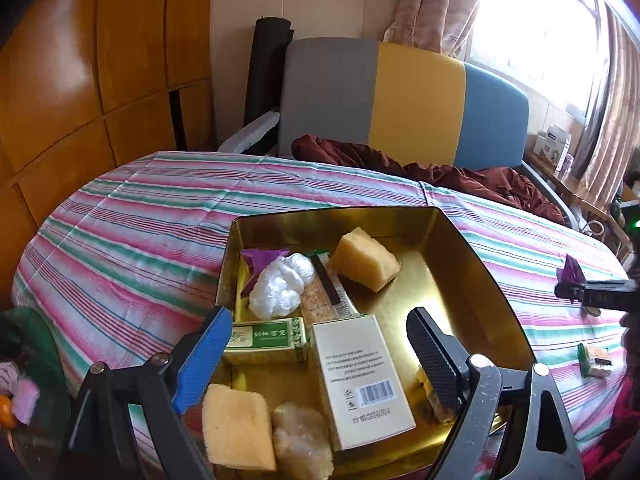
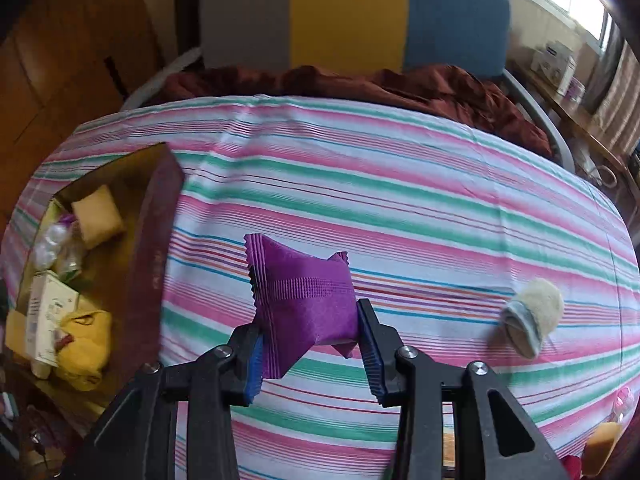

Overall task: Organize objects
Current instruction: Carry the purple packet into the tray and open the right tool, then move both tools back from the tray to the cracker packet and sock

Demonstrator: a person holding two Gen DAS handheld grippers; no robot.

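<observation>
Left tongs [image 1: 318, 354] gape over crowded tin [image 1: 460, 240]; right tongs [image 2: 310, 354] pinch purple packet [image 2: 304, 300].

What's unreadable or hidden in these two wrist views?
- Gold tin, left wrist view: its near corner is cut off by the bottom edge and the open left gripper.
- Small item at the tin's right wall, left wrist view: mostly behind the black finger pad.
- Purple packet, right wrist view: its sides are covered by the shut right gripper; no label shows.
- Tin contents, right wrist view: blurred, partly behind the tin wall.
</observation>
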